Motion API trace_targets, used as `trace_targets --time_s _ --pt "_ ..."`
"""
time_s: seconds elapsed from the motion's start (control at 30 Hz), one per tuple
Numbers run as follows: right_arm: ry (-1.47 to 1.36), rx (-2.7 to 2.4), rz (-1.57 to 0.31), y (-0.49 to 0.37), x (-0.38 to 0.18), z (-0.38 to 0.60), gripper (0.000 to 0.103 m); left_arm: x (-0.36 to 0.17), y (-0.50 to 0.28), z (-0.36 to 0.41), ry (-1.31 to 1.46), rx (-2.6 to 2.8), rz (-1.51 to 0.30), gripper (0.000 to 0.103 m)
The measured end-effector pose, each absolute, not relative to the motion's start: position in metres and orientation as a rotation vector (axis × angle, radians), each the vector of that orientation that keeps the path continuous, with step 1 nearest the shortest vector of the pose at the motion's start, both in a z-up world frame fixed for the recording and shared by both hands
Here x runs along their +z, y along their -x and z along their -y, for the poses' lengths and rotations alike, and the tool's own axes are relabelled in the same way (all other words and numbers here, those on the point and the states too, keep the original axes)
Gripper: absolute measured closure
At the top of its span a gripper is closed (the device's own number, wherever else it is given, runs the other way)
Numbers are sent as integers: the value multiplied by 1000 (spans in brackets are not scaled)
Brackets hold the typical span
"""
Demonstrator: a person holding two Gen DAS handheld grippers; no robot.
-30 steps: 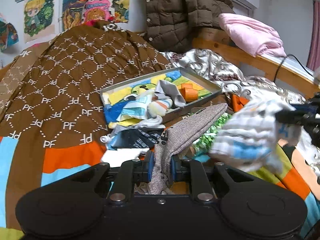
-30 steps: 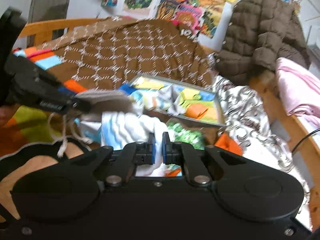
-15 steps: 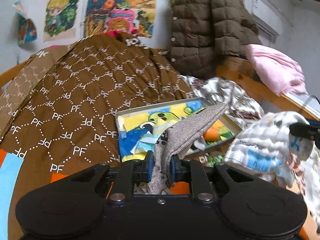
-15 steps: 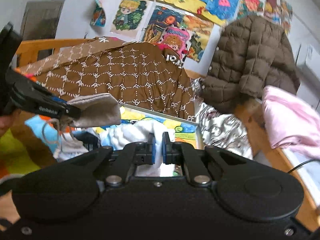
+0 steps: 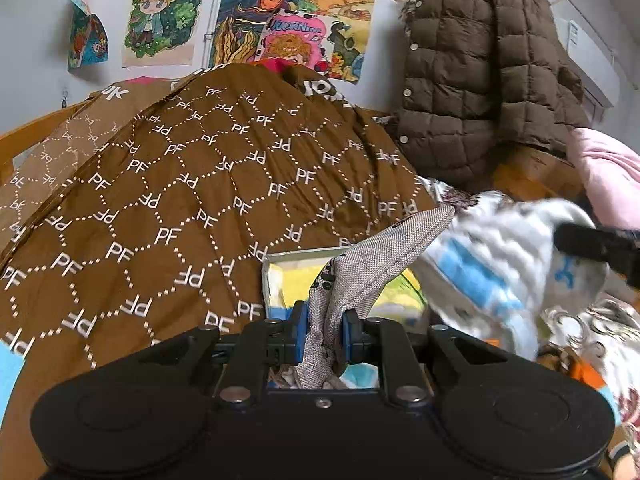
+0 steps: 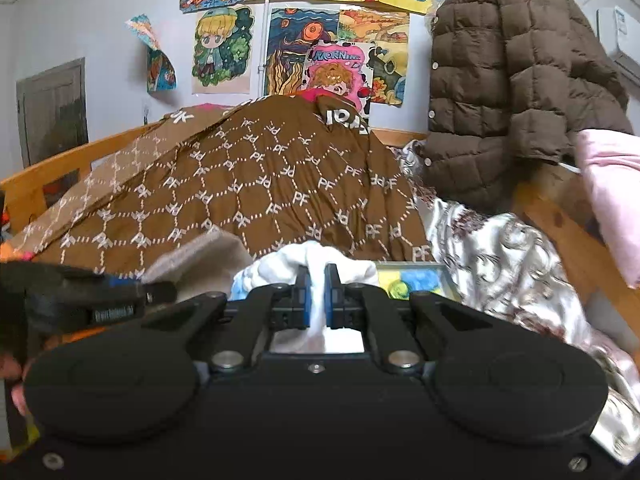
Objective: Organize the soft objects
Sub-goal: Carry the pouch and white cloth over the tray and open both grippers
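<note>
My left gripper (image 5: 323, 334) is shut on a grey woven cloth (image 5: 372, 258) that stands up and to the right out of the jaws. My right gripper (image 6: 316, 300) is shut on a white cloth with blue patches (image 6: 316, 258); in the left wrist view this cloth (image 5: 496, 264) hangs blurred at the right from the right gripper's dark finger (image 5: 592, 242). The left gripper (image 6: 96, 300) with the grey cloth (image 6: 200, 258) shows at the left of the right wrist view. Both are held above a shallow grey tray (image 5: 276, 258) with colourful items, mostly hidden.
A brown quilt with PF lettering (image 5: 192, 200) is heaped at the left and back. A brown puffer jacket (image 5: 480, 80) hangs at the right, with a pink blanket (image 6: 612, 200) on the wooden bed rail (image 6: 560, 224). A silver patterned fabric (image 6: 500, 264) lies to the right.
Both grippers have risen and tilted upward with their cloths still held. The tray has sunk low in both views and the wall posters have come into view.
</note>
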State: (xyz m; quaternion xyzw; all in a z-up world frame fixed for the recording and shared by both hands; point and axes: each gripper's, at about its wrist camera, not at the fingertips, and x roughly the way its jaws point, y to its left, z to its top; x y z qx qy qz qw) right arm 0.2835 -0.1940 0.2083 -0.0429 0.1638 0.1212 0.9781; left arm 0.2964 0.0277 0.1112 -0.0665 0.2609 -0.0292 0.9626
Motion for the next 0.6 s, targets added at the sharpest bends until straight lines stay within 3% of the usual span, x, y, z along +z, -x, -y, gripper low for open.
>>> trace_targets --time_s 0.6 --pt "24 188 -452 -386 158 164 101 78 -379 -26 124 -45 -548 85"
